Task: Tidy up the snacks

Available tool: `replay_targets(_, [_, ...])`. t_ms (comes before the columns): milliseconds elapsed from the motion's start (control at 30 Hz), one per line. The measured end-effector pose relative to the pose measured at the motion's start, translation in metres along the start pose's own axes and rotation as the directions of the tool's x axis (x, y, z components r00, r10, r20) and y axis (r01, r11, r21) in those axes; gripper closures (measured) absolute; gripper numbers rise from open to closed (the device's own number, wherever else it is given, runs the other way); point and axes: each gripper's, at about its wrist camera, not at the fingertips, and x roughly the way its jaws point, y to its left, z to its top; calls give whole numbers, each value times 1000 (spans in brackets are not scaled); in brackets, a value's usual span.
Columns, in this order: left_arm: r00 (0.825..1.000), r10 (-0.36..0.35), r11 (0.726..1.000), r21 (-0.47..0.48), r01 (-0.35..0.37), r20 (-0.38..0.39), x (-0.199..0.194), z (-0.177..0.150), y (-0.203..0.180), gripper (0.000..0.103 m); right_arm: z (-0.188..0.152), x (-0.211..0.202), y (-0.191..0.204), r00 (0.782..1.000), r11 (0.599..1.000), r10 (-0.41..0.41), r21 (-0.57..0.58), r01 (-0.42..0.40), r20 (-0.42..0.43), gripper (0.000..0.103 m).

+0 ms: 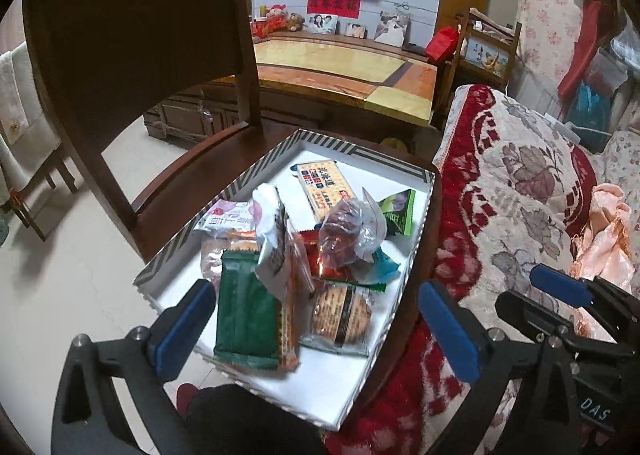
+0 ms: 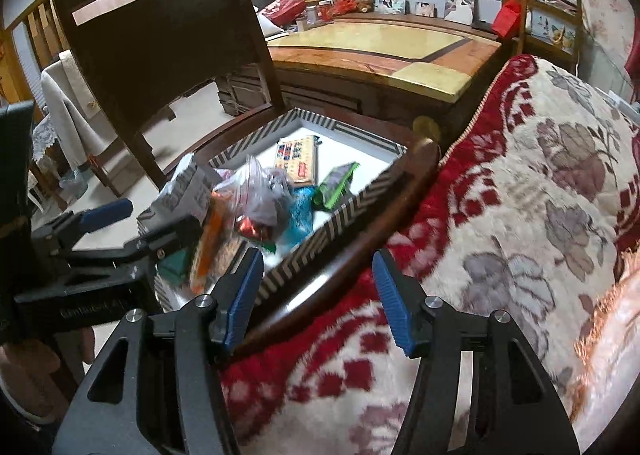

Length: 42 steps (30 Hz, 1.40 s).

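Snacks (image 1: 304, 267) in striped box (image 1: 224, 191), beneath wide-open left claw (image 1: 320, 331).

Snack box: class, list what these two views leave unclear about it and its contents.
- Box near corner: left wrist view, hidden behind a dark shape at the bottom edge.
- Green packet label: left wrist view, no print legible.
- Orange packet: right wrist view, motion-blurred.
- Clear bag contents: both views, only dark reddish lumps through crinkled plastic.
- Snacks lower in the pile: covered by others.

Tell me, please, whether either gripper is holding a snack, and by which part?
Nothing is held: left gripper and right gripper both stand open, jaws empty.
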Motion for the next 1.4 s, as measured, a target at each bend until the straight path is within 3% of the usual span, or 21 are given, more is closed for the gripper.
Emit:
replay_targets(333, [999,22,1000,18,-21,-26,-16,-11,-6,0,-17,-16,8,1000,1000,9,6,-9,15,46])
replay_targets(633, [1000,21,999,33,-22,11,-36,-13,-13,0,-29,-29,9,1000,1000,18,7,-18,25,46])
replay_targets(1400, [999,19,998,51,-20,28,-47,-18,-19,0,-30,-44,15,999,1000,17,-5,-16,46,46])
